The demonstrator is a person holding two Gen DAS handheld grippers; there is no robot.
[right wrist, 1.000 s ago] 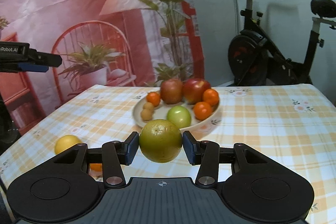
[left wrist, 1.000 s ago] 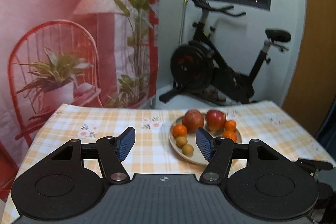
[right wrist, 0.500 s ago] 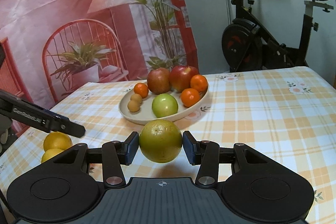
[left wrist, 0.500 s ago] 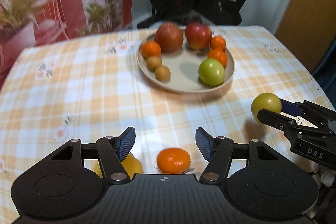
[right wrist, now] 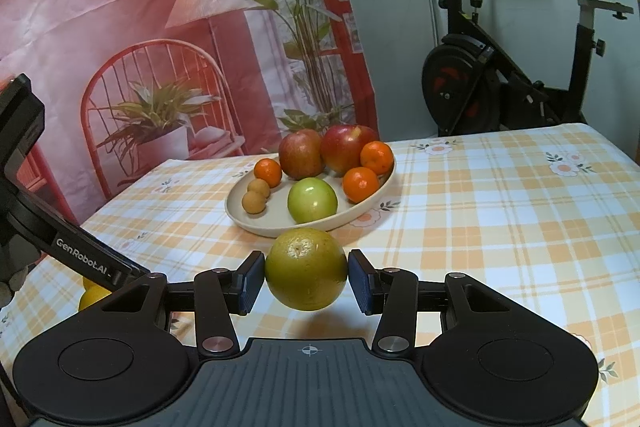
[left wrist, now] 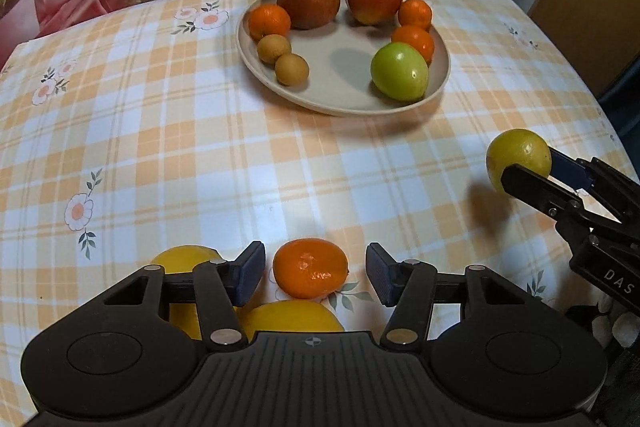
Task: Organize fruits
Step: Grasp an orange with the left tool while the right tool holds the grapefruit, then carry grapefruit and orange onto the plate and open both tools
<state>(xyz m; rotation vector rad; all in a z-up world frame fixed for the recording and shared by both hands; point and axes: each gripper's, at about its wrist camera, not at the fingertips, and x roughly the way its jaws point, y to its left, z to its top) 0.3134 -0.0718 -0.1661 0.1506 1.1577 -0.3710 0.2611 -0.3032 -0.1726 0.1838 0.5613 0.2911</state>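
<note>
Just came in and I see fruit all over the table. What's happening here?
A person with a gripper in each hand is gathering fruit onto a plate. The right gripper holds a yellow-green citrus in the air, short of the plate. The left gripper points down over a tangerine on the tablecloth; its jaws have just been closing, with the tangerine between them but not yet touched. Two yellow fruits lie beside it. Apples, tangerines and small brown fruits are already on the plate.

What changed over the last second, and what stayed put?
The left gripper tipped down from facing the plate to straddle a tangerine on the table; its jaws have just been closing, pads not yet touching it. The right gripper kept its grip on the green orange. Plate fruit unchanged.
</note>
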